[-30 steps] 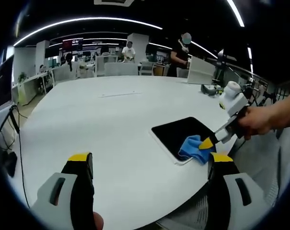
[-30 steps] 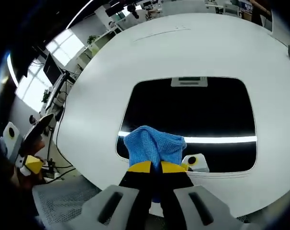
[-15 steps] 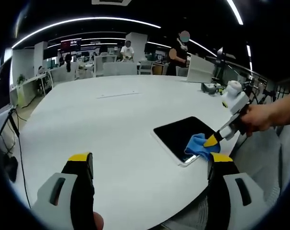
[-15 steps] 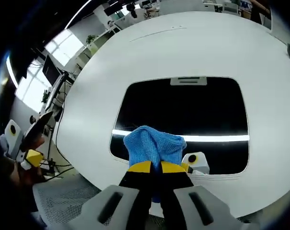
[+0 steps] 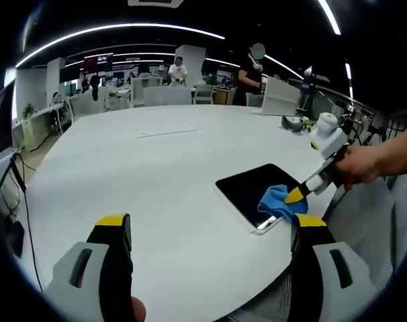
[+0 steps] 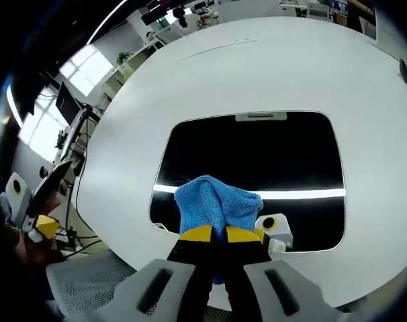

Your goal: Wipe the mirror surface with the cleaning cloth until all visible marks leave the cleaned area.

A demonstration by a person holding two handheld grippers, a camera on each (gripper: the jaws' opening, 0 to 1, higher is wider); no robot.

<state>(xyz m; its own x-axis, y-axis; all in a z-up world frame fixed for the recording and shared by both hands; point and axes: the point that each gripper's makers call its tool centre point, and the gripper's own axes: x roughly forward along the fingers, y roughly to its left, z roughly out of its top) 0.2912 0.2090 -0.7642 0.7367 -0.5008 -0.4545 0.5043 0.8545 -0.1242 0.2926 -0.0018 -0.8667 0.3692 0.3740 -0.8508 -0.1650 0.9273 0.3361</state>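
Open-plan office behind, ceiling light strips, people standing at far desks. I'm working on a big white table (image 5: 156,174). Mirror (image 6: 257,168) lies flat near the table edge, dark glass with a bright light strip reflected across it. My right gripper (image 6: 213,234) has its jaws pressed together on the blue cleaning cloth (image 6: 213,204), cloth bunched and resting on the mirror's near part. From the left gripper view the cloth (image 5: 279,201) sits on the mirror's near corner. Left gripper (image 5: 213,225) is spread wide, holding nothing, above the table and apart from the mirror.
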